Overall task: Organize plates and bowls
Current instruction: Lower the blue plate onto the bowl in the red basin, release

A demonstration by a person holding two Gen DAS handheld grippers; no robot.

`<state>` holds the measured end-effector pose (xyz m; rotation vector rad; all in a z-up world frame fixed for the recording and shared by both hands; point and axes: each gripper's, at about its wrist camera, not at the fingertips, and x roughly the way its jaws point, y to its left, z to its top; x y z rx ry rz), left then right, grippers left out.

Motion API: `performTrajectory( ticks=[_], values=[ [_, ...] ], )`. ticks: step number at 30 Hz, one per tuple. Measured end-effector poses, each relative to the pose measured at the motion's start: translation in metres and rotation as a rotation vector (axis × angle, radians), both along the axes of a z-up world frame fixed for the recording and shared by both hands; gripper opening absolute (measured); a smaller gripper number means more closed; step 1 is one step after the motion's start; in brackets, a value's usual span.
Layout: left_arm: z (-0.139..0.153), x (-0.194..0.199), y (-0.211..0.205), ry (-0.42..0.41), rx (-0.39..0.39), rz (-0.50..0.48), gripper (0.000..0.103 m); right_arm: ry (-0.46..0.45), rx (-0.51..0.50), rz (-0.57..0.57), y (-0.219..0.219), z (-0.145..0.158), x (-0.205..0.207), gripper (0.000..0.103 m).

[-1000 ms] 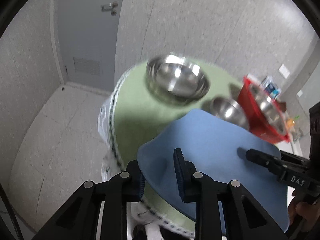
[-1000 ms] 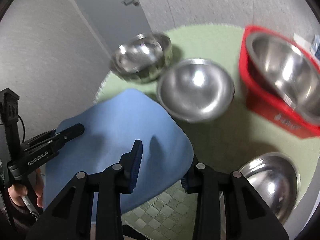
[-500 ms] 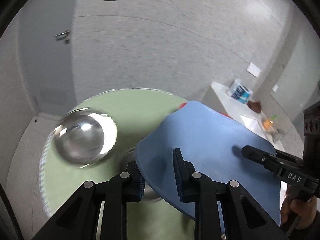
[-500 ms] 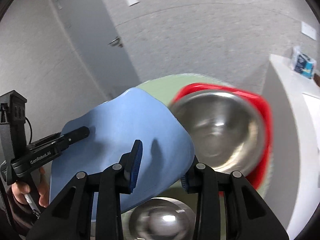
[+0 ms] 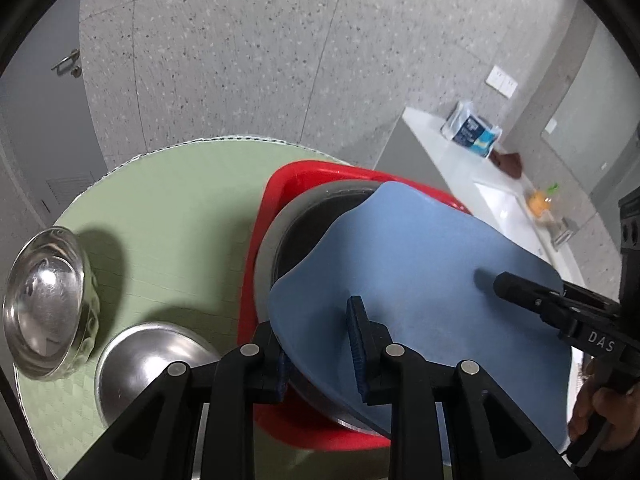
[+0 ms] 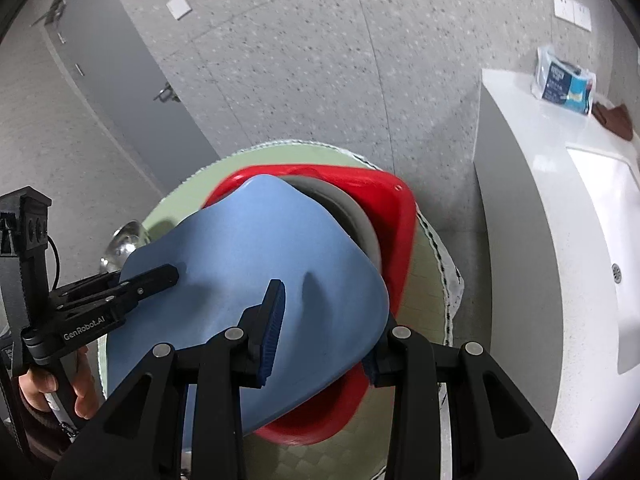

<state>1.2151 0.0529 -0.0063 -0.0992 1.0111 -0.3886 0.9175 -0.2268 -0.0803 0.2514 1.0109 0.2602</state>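
Both grippers hold one blue plate [image 5: 424, 292] by opposite edges. My left gripper [image 5: 320, 352] is shut on its left edge and my right gripper [image 6: 324, 328] is shut on its right edge. The plate [image 6: 248, 272] hangs tilted over a large steel bowl [image 5: 288, 232] that sits inside a red basin [image 5: 272, 200]. The bowl's rim [image 6: 356, 216] and the basin [image 6: 400, 208] show past the plate in the right wrist view. Two more steel bowls, one at the left edge [image 5: 44, 300] and one nearer [image 5: 148, 356], stand on the round green table [image 5: 172, 208].
A white counter with a sink [image 6: 560, 200] stands to the right of the table, with a blue packet [image 6: 564, 80] on it. A speckled wall and a grey door [image 5: 36, 112] are behind. The table's right edge [image 6: 436, 248] is close to the basin.
Both grippers have carried the blue plate across the table, from beside the loose steel bowls to above the red basin and its large bowl. The grips have not changed.
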Motion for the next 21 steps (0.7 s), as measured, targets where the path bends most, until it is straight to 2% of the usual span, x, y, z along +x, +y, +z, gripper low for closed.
performTrajectory(
  ticks=[3, 9, 12, 15, 17, 18, 19, 20, 21],
  values=[
    [-0.004, 0.011, -0.019, 0.007, 0.022, 0.001, 0.022, 0.012, -0.025, 0.005, -0.002, -0.008, 0.006, 0.034],
    [-0.014, 0.007, -0.026, 0.007, 0.025, -0.003, 0.023, 0.006, -0.098, 0.013, 0.002, -0.016, 0.01, 0.036],
    [-0.016, 0.002, -0.022, -0.001, 0.015, -0.01, 0.028, 0.002, -0.133, 0.006, 0.003, -0.018, 0.009, 0.037],
    [-0.013, -0.007, -0.015, -0.009, 0.004, -0.012, 0.042, -0.006, -0.142, -0.001, 0.005, -0.017, 0.005, 0.046],
    [-0.008, -0.014, -0.013, -0.031, -0.007, -0.023, 0.053, -0.02, -0.158, -0.012, 0.007, -0.015, 0.001, 0.064],
    [-0.008, -0.018, -0.007, -0.038, -0.008, -0.026, 0.058, -0.03, -0.169, -0.018, 0.008, -0.014, -0.001, 0.065],
    [-0.005, -0.022, -0.006, -0.051, 0.007, -0.017, 0.071, -0.04, -0.169, -0.019, 0.009, -0.013, -0.004, 0.065],
    [-0.002, -0.026, -0.003, -0.073, 0.02, -0.001, 0.079, -0.043, -0.165, -0.021, 0.01, -0.012, -0.005, 0.065],
    [0.001, -0.032, 0.003, -0.09, 0.014, 0.001, 0.079, -0.043, -0.164, -0.027, 0.01, -0.012, -0.007, 0.066]
  ],
)
